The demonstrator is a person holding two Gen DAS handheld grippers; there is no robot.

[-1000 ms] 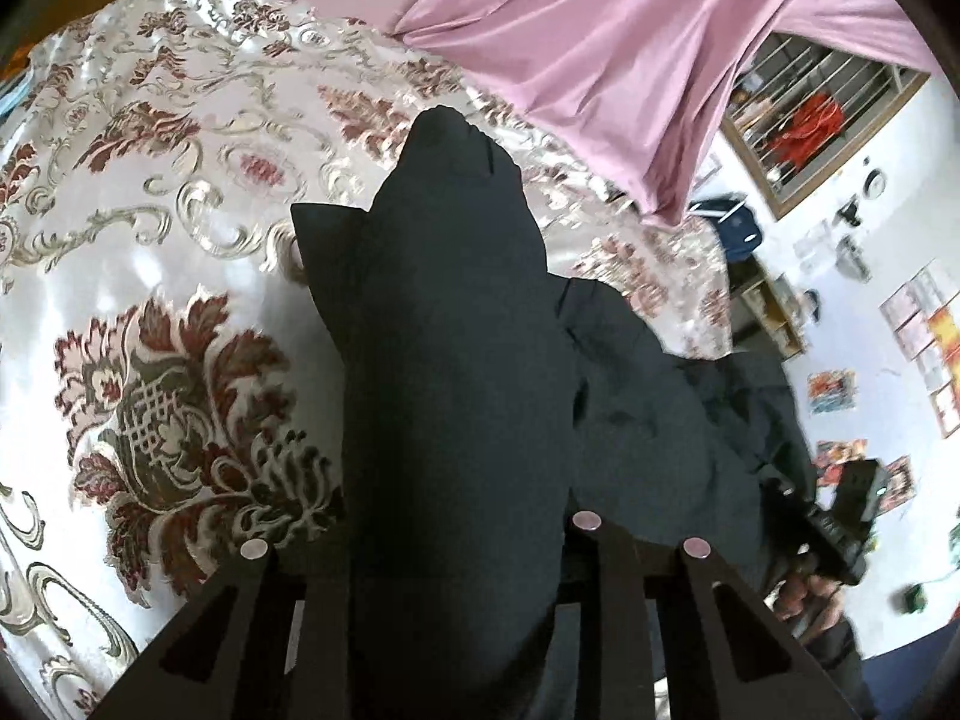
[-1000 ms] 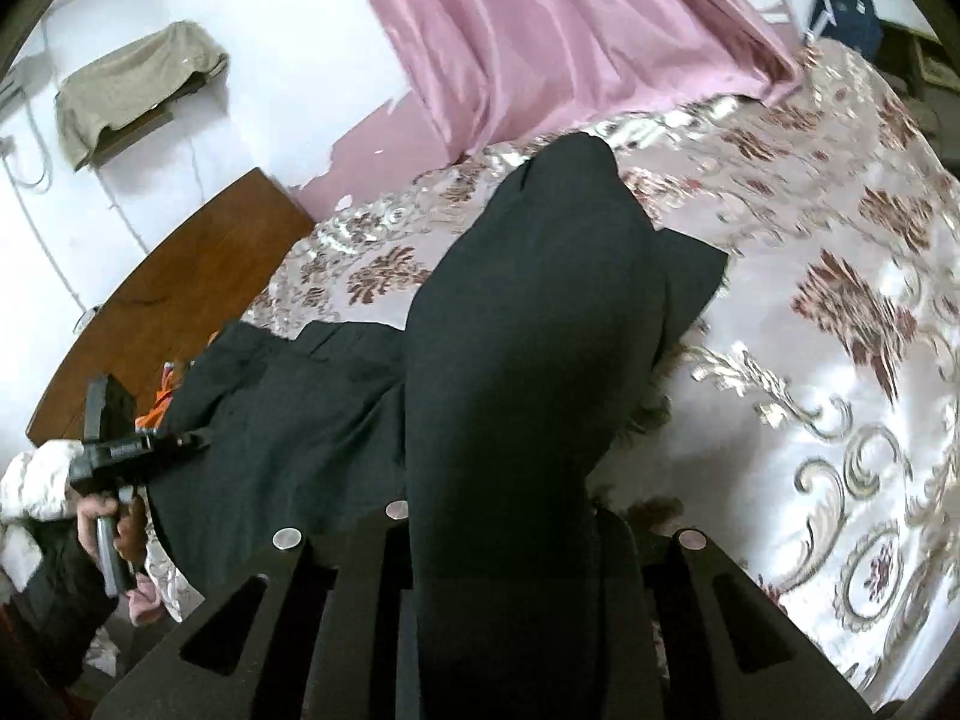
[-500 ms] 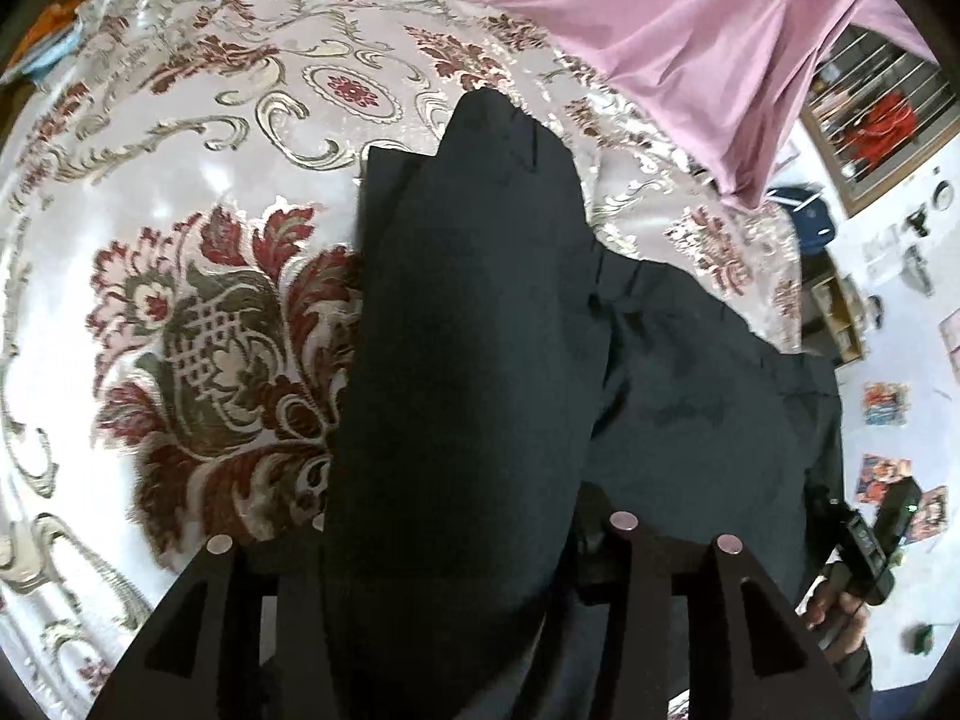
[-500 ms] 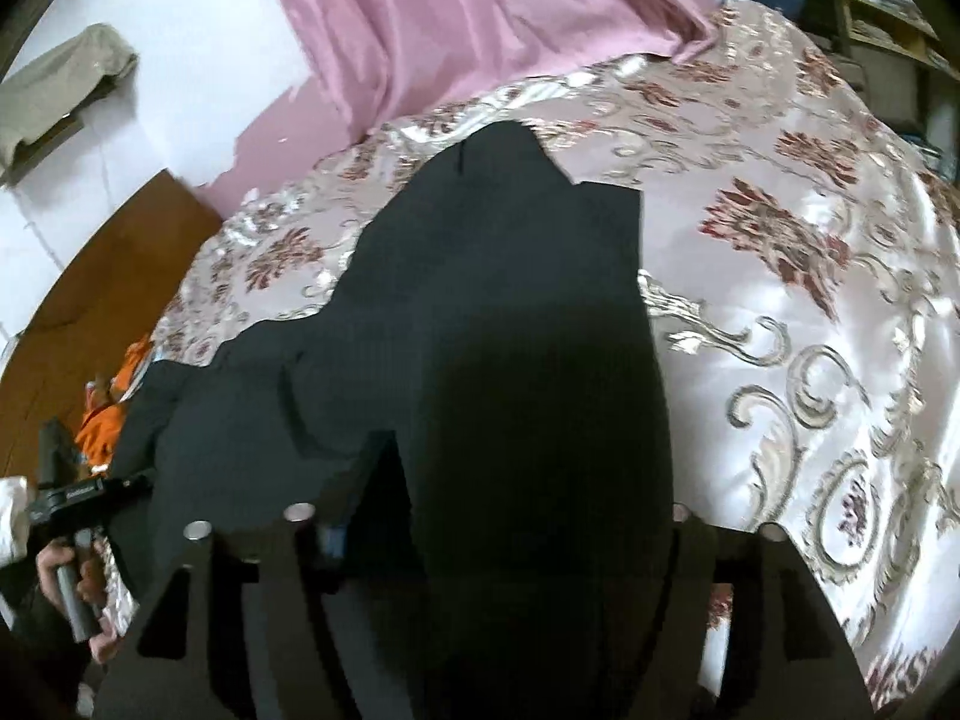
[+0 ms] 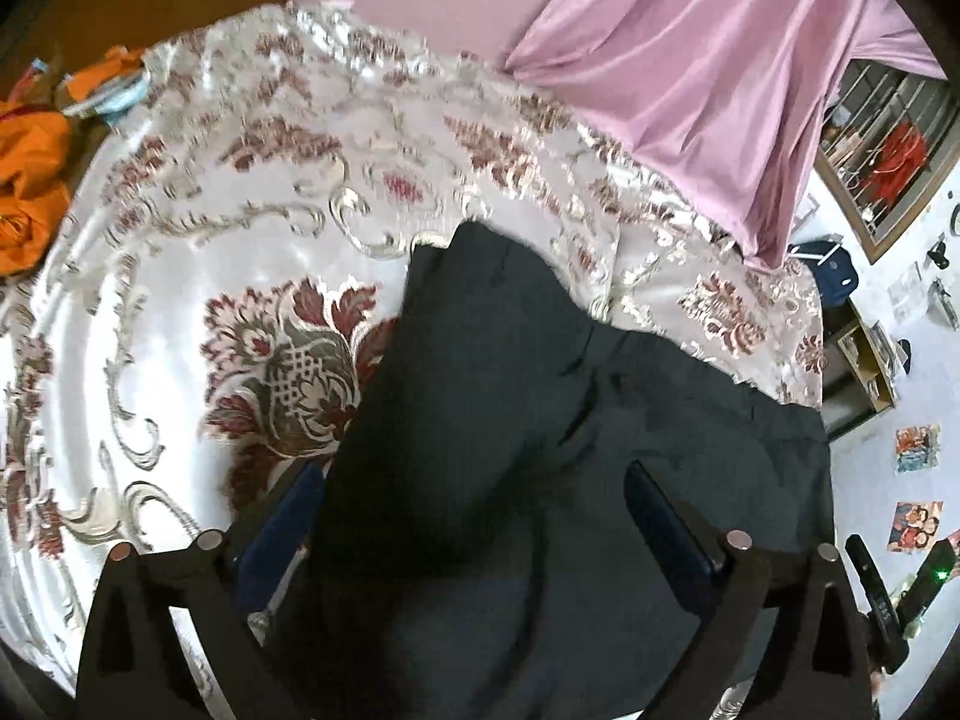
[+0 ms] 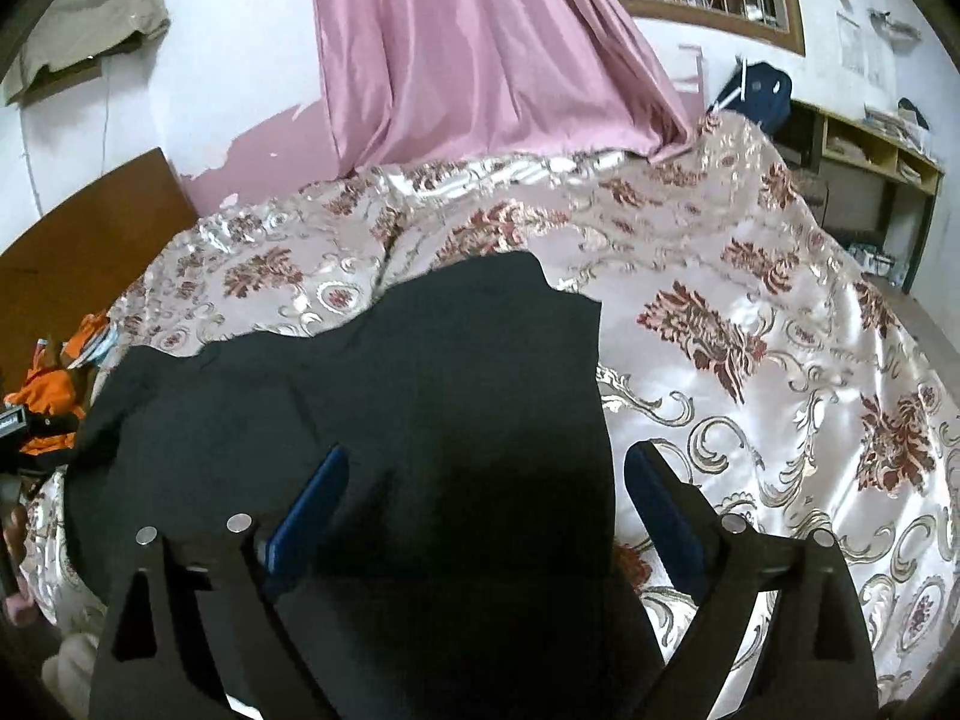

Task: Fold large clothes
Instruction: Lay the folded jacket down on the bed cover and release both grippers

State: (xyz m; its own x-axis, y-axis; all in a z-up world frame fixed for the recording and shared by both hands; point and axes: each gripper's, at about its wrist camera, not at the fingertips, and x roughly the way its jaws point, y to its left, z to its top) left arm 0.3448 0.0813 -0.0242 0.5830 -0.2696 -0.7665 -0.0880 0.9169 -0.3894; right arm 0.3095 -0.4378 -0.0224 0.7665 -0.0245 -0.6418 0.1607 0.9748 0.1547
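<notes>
Both the left gripper (image 5: 474, 516) and right gripper (image 6: 480, 504) — pinching the black garment (image 5: 480, 420) a second ago — are opening wide, cloth lying loose between them on the bed (image 5: 180, 300).

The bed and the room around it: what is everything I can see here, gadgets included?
dark garment: one, black, spread on the bed, lying between both sets of jaws
bedspread: one, shiny white with red and gold flowers, covering the bed
curtain: one, pink, hanging down onto the far edge of the bed
orange cloth: one, orange, bunched at the bed's edge
headboard: one, brown wood, at the end of the bed
shelf unit: one, pale wood, against the wall
blue bag: one, dark blue, beside the shelf unit
left gripper: one, black with blue pads, jaws opening, not pressing the garment
right gripper: one, same colours, jaws opening, not pressing the garment
</notes>
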